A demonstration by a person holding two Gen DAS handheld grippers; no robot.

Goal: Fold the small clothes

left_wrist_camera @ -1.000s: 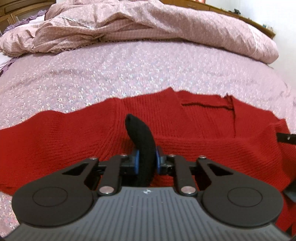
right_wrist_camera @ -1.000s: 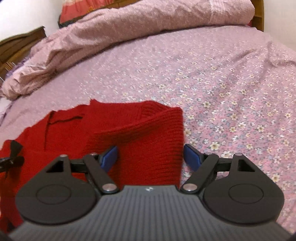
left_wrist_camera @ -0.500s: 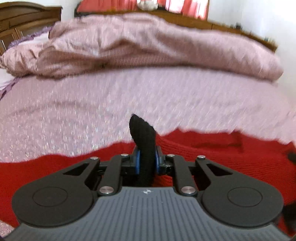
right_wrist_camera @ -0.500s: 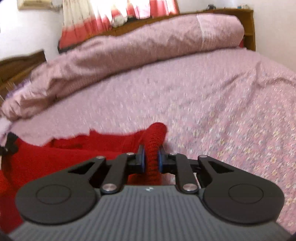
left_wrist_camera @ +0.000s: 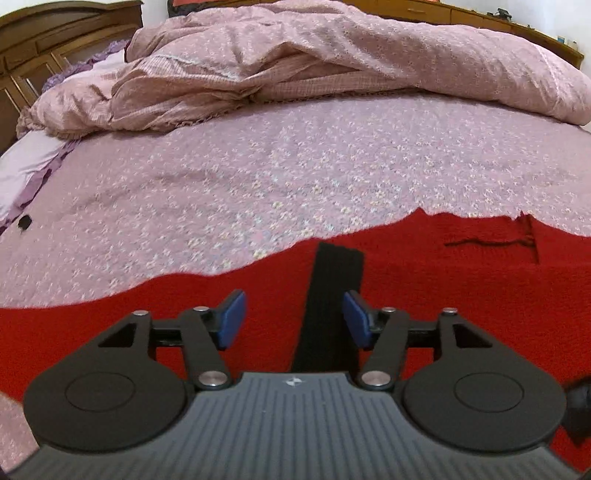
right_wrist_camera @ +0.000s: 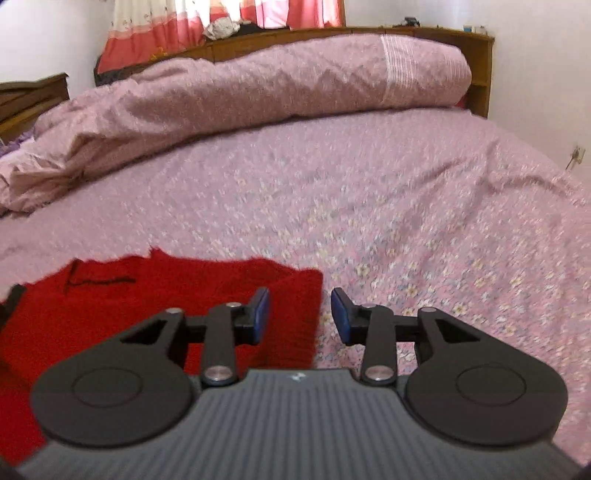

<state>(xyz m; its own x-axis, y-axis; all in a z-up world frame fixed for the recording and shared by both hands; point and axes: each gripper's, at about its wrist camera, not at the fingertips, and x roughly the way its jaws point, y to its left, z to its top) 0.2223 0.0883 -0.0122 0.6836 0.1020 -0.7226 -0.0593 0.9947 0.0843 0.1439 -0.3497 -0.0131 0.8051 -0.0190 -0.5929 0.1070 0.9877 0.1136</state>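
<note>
Release step of fold: left claw (left_wrist_camera: 293,323) opening, black band (left_wrist_camera: 334,306) slack between pads; right claw (right_wrist_camera: 300,315) opening over red sweater (right_wrist_camera: 110,306) edge on bed (right_wrist_camera: 406,206). Next: regrasp, fold again.

- Bed sheet (left_wrist_camera: 258,177): pink-lilac w/ tiny flowers, covers the whole mattress, a few creases on the right side.
- Duvet (left_wrist_camera: 332,55): same pink, bunched up along the far side of the bed.
- Wooden headboard (right_wrist_camera: 476,62) behind it, small bits on its shelf, too small to tell.
- Curtain (right_wrist_camera: 221,14), red & white, at the back.
- Lilac frilled pillow (left_wrist_camera: 33,166) at far left.
</note>
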